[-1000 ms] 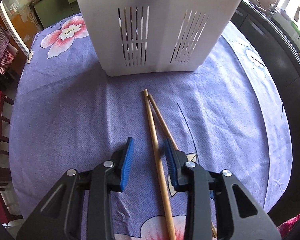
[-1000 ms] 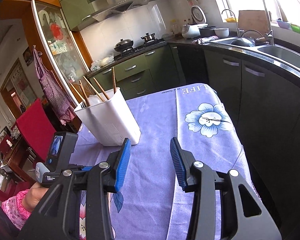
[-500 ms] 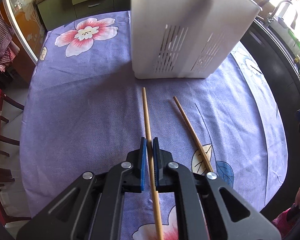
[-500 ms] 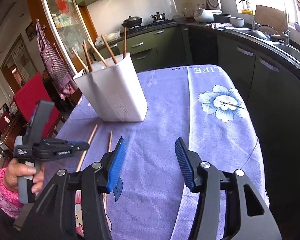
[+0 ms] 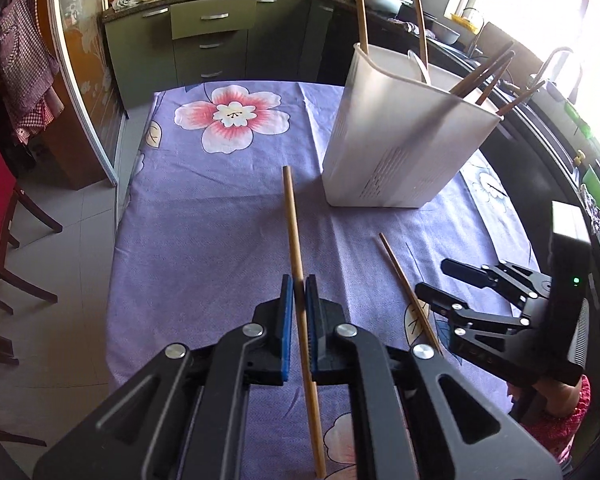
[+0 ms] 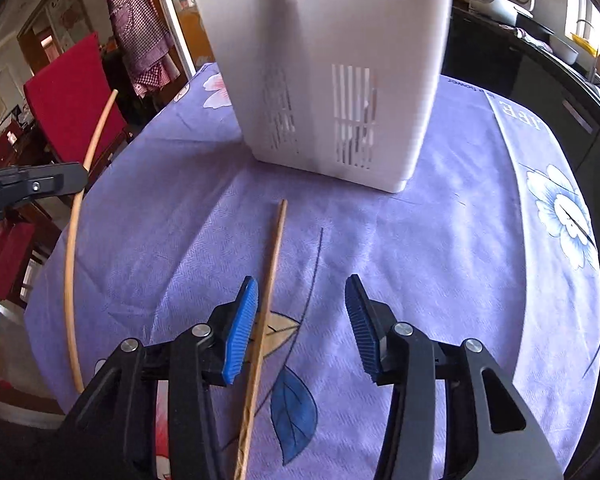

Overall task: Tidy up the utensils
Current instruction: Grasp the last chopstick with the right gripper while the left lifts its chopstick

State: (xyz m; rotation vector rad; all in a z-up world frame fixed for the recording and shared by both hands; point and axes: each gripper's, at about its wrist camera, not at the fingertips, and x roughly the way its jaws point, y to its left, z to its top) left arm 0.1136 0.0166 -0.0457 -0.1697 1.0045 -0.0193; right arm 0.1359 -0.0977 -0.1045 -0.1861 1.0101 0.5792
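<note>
My left gripper (image 5: pixel 299 282) is shut on a light wooden chopstick (image 5: pixel 292 216), held up off the purple floral tablecloth (image 5: pixel 204 232). A white slotted utensil holder (image 5: pixel 404 136) stands ahead to the right with several chopsticks in it. A second, darker chopstick (image 6: pixel 271 264) lies flat on the cloth. My right gripper (image 6: pixel 302 280) hangs low over it, jaws closing, with the stick between them near the left pad (image 6: pixel 242 320) and untouched. The left wrist view shows the right gripper (image 5: pixel 432 278) beside that chopstick (image 5: pixel 400 276). The holder (image 6: pixel 332 60) rises just beyond.
The table edge drops off at the left onto a tiled floor (image 5: pixel 60 240). A red chair (image 6: pixel 72 96) stands beside the table. Green kitchen cabinets (image 5: pixel 216 36) are behind, and a dark counter with a sink (image 5: pixel 556 64) runs along the right.
The left gripper shut on one chopstick and lifted it away from the other. The right gripper swung down from facing the kitchen to straddle the second chopstick.
</note>
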